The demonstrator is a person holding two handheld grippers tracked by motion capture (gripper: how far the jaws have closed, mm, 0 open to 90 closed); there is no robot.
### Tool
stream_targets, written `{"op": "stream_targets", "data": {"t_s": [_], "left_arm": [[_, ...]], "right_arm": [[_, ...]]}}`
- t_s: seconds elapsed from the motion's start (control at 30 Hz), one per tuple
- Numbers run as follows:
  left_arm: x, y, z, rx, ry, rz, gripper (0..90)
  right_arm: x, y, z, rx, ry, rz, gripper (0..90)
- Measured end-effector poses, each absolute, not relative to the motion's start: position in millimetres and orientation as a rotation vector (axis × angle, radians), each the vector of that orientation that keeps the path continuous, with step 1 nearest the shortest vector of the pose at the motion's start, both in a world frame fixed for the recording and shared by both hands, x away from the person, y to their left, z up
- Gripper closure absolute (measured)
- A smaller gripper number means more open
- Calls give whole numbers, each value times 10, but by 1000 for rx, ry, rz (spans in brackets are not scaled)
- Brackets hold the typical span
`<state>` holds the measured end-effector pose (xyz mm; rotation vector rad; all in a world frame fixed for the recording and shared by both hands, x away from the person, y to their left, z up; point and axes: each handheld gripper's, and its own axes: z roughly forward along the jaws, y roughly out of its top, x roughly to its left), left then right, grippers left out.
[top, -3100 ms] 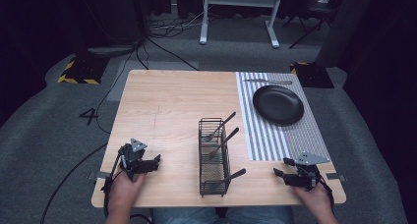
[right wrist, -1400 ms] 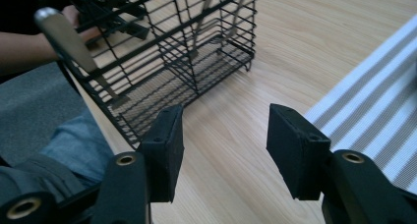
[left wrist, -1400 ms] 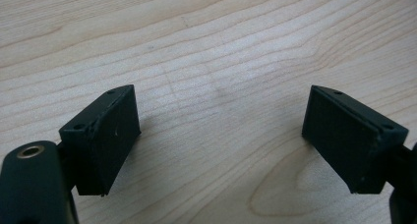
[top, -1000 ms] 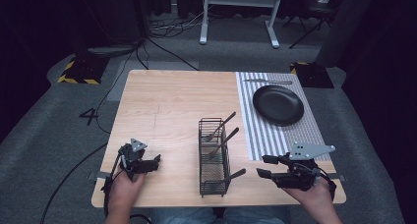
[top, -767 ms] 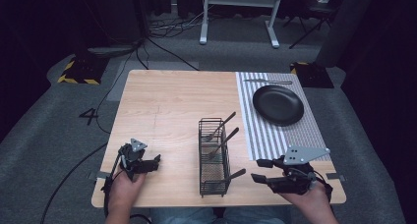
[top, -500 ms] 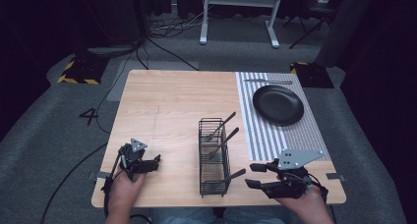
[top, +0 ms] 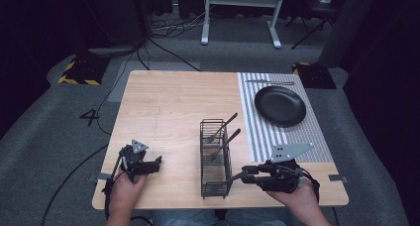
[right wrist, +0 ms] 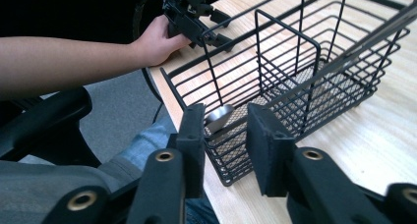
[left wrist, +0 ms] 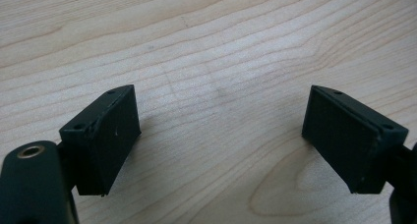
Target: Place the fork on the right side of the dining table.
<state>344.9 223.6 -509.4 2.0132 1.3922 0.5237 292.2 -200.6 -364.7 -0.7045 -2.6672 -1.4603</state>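
Observation:
A black wire basket point(top: 215, 159) stands near the table's front edge, with two utensil handles point(top: 227, 129) leaning out of its top. A third utensil's grey end point(top: 236, 177) pokes out low through the basket's right side. My right gripper point(top: 246, 175) points left at that end, its jaws a narrow gap apart. In the right gripper view, the shiny utensil end point(right wrist: 219, 117) lies just past the right gripper point(right wrist: 225, 123), against the basket point(right wrist: 295, 81); no contact is visible. My left gripper point(top: 157, 162) rests wide open at the front left, over bare wood point(left wrist: 221, 130).
A black plate point(top: 280, 104) sits on a striped placemat point(top: 302, 134) at the back right, with a utensil point(top: 270, 82) lying beyond it. The person's other hand point(right wrist: 157, 40) holds the left gripper beyond the basket. The wooden table point(top: 168, 102) stretches out behind the basket.
My right gripper has swung left from the front right corner to the basket's right side, and its jaws have narrowed. The left gripper has stayed still.

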Motion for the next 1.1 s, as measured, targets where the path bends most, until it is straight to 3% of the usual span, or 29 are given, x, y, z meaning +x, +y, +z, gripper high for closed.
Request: {"op": "stream_targets", "data": {"t_s": [0.17, 0.53, 0.6, 1.1], "left_arm": [[3449, 2236, -5094, 2014, 1392, 523, 144], [3449, 2236, -5094, 2013, 1392, 523, 144], [3449, 2236, -5094, 2013, 1392, 523, 144], [3449, 2236, -5094, 2013, 1392, 523, 144]], "right_arm": [[2941, -2002, -3646, -693, -2632, -1450, 767], [2925, -1970, -3609, -717, -2678, -1472, 809], [2933, -1981, -3562, -715, -2677, -1498, 864], [3002, -1975, -3343, -734, -2668, -1562, 870]]}}
